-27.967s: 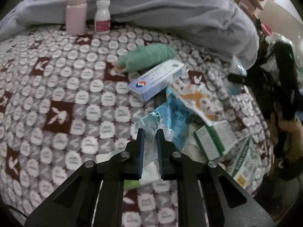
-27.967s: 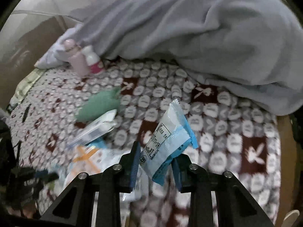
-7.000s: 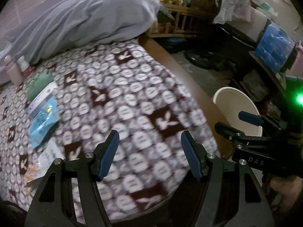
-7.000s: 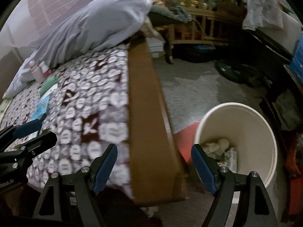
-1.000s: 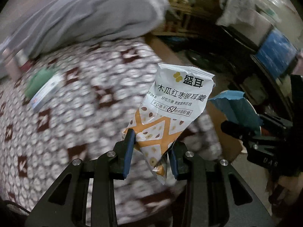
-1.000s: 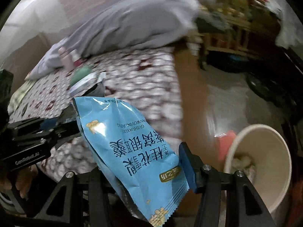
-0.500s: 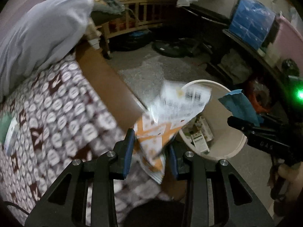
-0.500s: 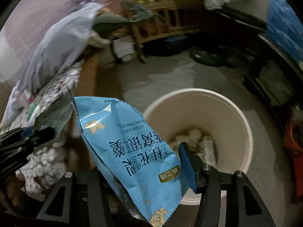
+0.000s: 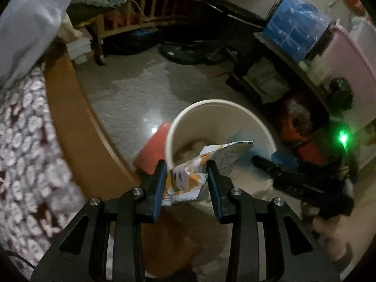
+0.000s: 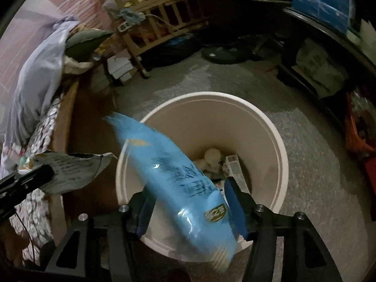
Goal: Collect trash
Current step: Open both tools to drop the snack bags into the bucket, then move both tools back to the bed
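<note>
A white round bin (image 9: 218, 127) stands on the floor beside the bed; it also shows in the right wrist view (image 10: 270, 145) with trash at its bottom. My left gripper (image 9: 186, 178) has its jaws parted around an orange-and-white snack bag (image 9: 188, 178) that tips over the bin's rim. My right gripper (image 10: 185, 199) has its jaws wide apart, and a blurred blue snack bag (image 10: 178, 176) slips between them above the bin. The orange-and-white bag (image 10: 70, 166) shows at the left of the right wrist view.
The wooden bed edge (image 9: 70, 122) and patterned blanket (image 9: 23, 152) lie at left. A red object (image 9: 152, 145) sits on the floor by the bin. A wooden crib (image 10: 159, 23), shelves and a blue box (image 9: 293, 25) stand behind.
Both grippers have moved closer over the bin and opened wider. The orange-and-white bag has tipped down toward the bin. The blue bag has come loose and is sliding down, blurred.
</note>
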### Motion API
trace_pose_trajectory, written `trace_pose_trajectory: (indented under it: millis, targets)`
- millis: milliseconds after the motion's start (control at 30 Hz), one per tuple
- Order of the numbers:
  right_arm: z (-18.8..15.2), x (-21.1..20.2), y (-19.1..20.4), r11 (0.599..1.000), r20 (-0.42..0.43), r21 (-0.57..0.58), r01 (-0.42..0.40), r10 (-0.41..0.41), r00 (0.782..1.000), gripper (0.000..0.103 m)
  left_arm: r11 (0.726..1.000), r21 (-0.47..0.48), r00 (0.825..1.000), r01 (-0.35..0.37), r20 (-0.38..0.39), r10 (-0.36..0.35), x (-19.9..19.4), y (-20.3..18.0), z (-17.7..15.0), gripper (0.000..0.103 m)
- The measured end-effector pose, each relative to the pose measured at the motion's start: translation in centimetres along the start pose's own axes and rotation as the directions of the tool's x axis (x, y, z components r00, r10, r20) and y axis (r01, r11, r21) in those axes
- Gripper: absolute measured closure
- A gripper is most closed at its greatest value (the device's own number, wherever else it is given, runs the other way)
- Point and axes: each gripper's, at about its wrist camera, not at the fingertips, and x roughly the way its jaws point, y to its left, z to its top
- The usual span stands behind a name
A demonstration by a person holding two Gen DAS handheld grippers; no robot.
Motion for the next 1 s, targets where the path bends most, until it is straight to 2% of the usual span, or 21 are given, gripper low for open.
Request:
trace_pose_trajectory:
  millis: [33,67,133,200,433,600,767,867,1000]
  targets:
    - [0.0,0.0,-0.3,1.000,0.005,0.015,-0.004,0.004,1.000,0.034,1.000,-0.007,1.000,0.014,0.000,-0.014,0.1,-0.1,0.2,0.064]
    - [0.1,-0.1,-0.4,0.999,0.011,0.028,-0.015,0.015,1.000,0.031,1.000,-0.016,1.000,0.025,0.000,-0.025,0.1,0.0,0.4,0.052]
    - [0.1,-0.3,-0.6,0.999,0.017,0.045,-0.027,0.026,1.000,0.031,0.997,-0.044,0.998,0.056,0.011,-0.056,0.1,0.4,0.5,0.042]
    - [0.0,-0.3,-0.7,0.999,0.018,0.046,-0.019,0.018,1.000,0.030,0.997,-0.050,0.998,0.059,0.015,-0.058,-0.1,0.7,0.4,0.041]
    - [-0.2,-0.3,0.7,0.999,0.007,0.027,-0.028,0.028,1.000,0.030,0.997,-0.081,1.000,-0.004,0.017,0.006,-1.7,2.8,-0.3,0.041]
    - [-0.6,-0.9,3.5,0.999,0.014,-0.041,-0.033,0.033,0.999,0.030,0.991,-0.088,0.993,-0.097,0.059,0.102,-3.9,4.9,-1.3,0.041]
    - [-0.5,-1.4,7.9,0.991,0.017,-0.115,-0.075,0.077,0.997,0.030,0.969,-0.101,0.967,-0.225,0.097,0.235,-6.6,8.5,-3.2,0.041]
    - [-0.6,-1.5,11.2,0.979,0.011,-0.172,-0.105,0.108,0.994,0.030,0.944,-0.117,0.941,-0.308,0.107,0.321,-8.3,11.2,-4.7,0.041]
    - [-1.0,-1.3,16.5,0.954,-0.011,-0.257,-0.157,0.160,0.987,0.030,0.910,-0.170,0.911,-0.379,0.102,0.398,-10.9,16.2,-7.0,0.041]
